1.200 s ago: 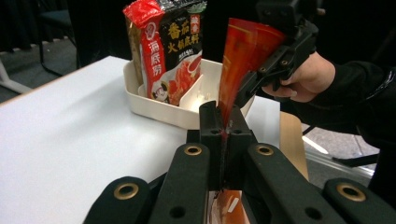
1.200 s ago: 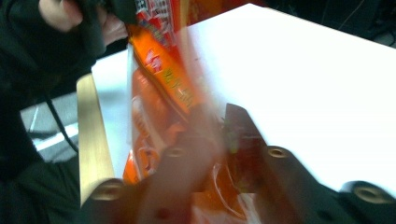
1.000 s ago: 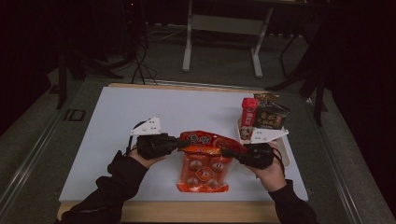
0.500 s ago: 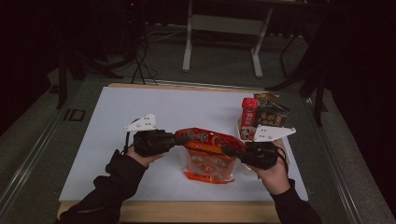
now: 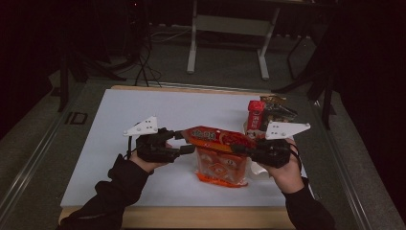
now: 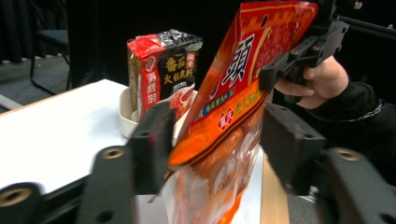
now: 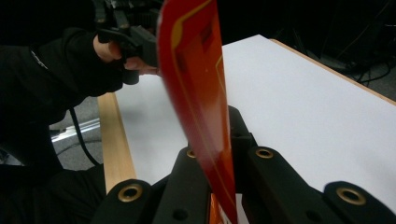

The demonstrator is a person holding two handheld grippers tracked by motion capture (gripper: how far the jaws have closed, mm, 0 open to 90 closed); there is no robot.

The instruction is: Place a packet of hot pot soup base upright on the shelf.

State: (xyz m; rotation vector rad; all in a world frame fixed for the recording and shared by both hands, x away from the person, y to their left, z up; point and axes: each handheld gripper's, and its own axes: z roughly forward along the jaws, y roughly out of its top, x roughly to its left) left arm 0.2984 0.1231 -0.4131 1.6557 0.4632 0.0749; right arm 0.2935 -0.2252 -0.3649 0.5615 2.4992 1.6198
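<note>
An orange snack bag (image 5: 221,155) hangs tilted over the white table (image 5: 143,108), with its top edge raised. My right gripper (image 5: 243,146) is shut on that top edge, and in the right gripper view the bag (image 7: 198,84) stands edge-on between the closed jaws of the gripper (image 7: 217,158). My left gripper (image 5: 186,142) sits at the bag's left corner. Its jaws have just been opening. In the left gripper view they stand apart on either side of the bag (image 6: 224,107), with the pads off it.
Behind the bag, at the back right, a red packet (image 5: 256,115) and a dark packet (image 5: 278,112) stand in a white tub (image 6: 125,112). The table's wooden front edge (image 5: 191,218) runs under both forearms. Metal stand legs (image 5: 194,48) rise beyond the table.
The right gripper has lifted the bag's top edge off the table. The left gripper's jaws were closed on the bag's left corner and have now spread apart.
</note>
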